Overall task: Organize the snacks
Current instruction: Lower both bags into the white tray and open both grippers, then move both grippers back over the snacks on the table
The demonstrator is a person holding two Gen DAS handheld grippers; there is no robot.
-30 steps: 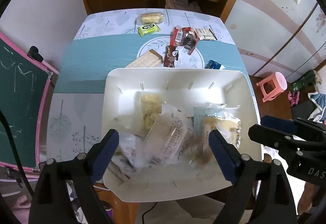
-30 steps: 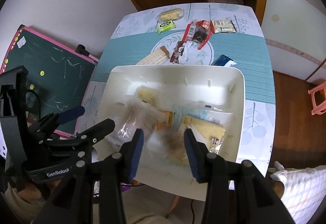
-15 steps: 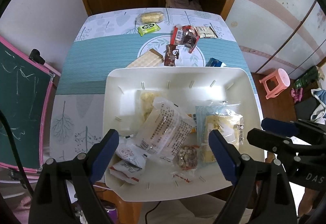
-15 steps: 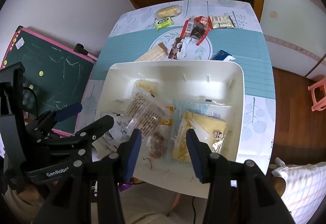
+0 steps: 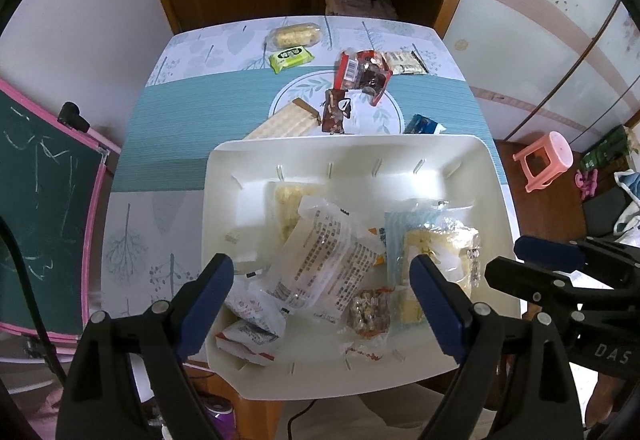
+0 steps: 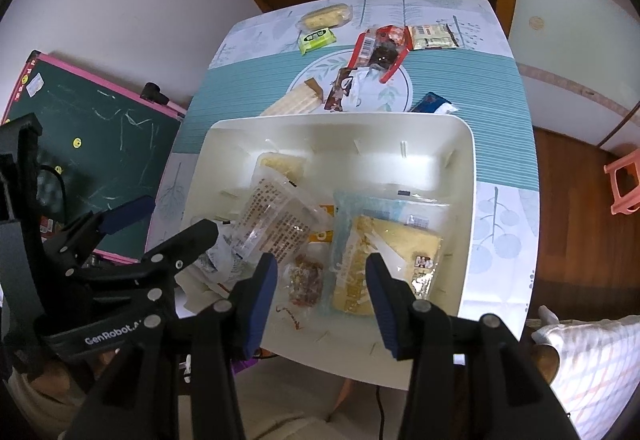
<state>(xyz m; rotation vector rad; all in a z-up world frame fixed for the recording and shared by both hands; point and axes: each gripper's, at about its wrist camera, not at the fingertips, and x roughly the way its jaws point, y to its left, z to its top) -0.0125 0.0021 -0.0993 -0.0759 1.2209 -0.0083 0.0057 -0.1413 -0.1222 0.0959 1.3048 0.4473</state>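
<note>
A white bin [image 5: 352, 150] [image 6: 340, 128] sits at the near end of the table and holds several snack packets: a clear printed bag [image 5: 324, 260] [image 6: 276, 224], a yellow cake pack [image 5: 440, 252] [image 6: 384, 260] and a small nut packet [image 5: 370, 314] [image 6: 306, 280]. More snacks lie beyond it: a wafer [image 5: 284, 122], a brown packet [image 5: 336, 112], a red packet [image 5: 360, 74], a green packet [image 5: 290, 58]. My left gripper [image 5: 320, 304] and right gripper [image 6: 322, 292] hover open and empty over the bin's near side.
A green chalkboard with a pink frame [image 5: 36, 208] [image 6: 92, 132] stands left of the table. A pink stool [image 5: 546, 160] is on the floor to the right. A wooden door and shelf stand behind the table's far end.
The packets in the bin were blurred and shifting a second ago and now lie still. Both grippers have lifted slightly; the right one has opened a little wider.
</note>
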